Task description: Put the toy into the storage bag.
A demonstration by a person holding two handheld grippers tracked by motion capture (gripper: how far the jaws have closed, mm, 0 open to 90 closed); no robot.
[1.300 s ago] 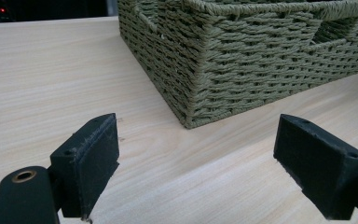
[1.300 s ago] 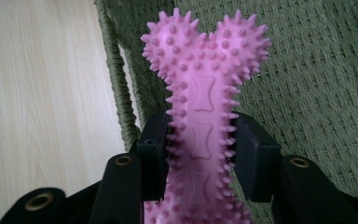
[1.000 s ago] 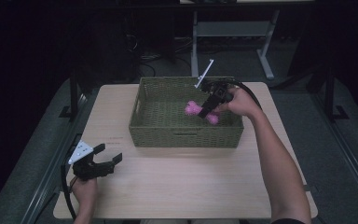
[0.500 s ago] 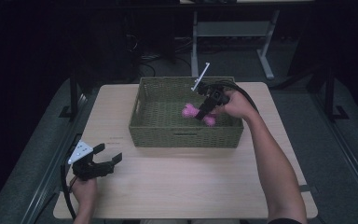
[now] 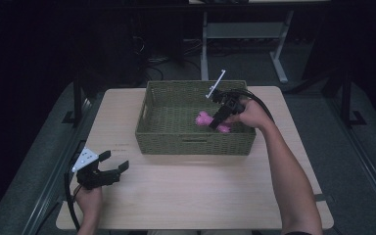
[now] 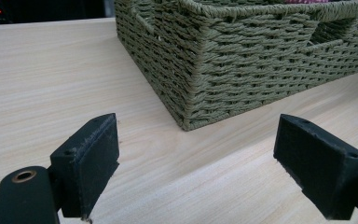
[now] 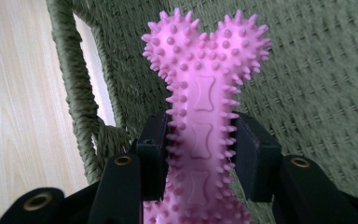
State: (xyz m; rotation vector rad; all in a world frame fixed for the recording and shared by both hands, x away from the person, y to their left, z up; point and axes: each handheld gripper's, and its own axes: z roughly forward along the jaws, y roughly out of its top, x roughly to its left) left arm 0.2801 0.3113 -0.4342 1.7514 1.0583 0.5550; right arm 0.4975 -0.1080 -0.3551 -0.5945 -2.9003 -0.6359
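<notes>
high view first, from the left: my left gripper (image 5: pixel 111 169) rests low on the wooden table (image 5: pixel 191 191) near its front left corner, my hand behind it, jaws spread wide with nothing between them. in the left gripper view those two black pads (image 6: pixel 93 158) stand well apart over bare wood, and the near corner of the green woven basket (image 6: pixel 242 60) sits just ahead of them, not touching. moving right in the high view, the basket (image 5: pixel 191 142) stands toward the back middle of the table, and the pink spiky bone toy (image 5: pixel 204 119) is over the right part of the basket's inside. whether it touches the basket floor i cannot tell. my right gripper (image 5: pixel 219 120) reaches in over the basket's right rim, my forearm coming up along the table's right side, and its jaws are clenched on the toy's shaft. in the right gripper view the pink toy (image 7: pixel 205 107) stands between my two pads, which press its narrow middle from both sides, its knobbed end pointing away from me toward the basket's woven wall (image 7: pixel 307 70), with a handle opening and pale table at the left.
</notes>
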